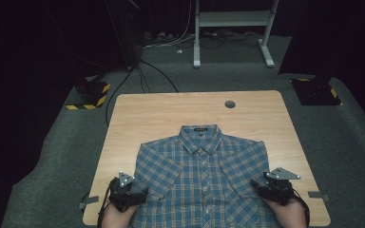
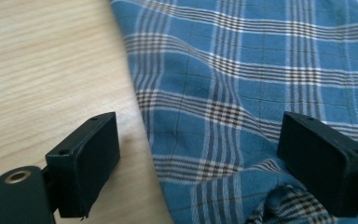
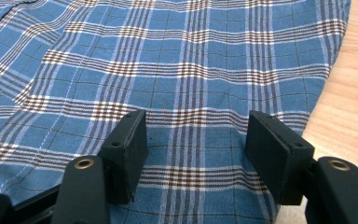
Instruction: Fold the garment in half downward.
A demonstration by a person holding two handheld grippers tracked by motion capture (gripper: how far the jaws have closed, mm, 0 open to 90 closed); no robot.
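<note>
Blue checked cloth, a shirt (image 1: 202, 183), lies flat on the near half of the wooden table (image 1: 161, 114), collar away from me. My left gripper (image 2: 198, 163) hangs released over its edge, one jaw above bare wood, one above fabric. My right gripper (image 3: 196, 149) stands parted over the cloth near its other edge, grasping nothing.

I see a light wooden table (image 1: 161, 114) with a round cable hole (image 1: 230, 104) near its far edge, standing on grey carpet (image 1: 52, 156). Beyond it, a white desk frame (image 1: 233, 28) and loose cables (image 1: 166, 42) sit in a dark room. Two black bases with yellow-black hazard stripes (image 1: 91, 95) flank the table.
</note>
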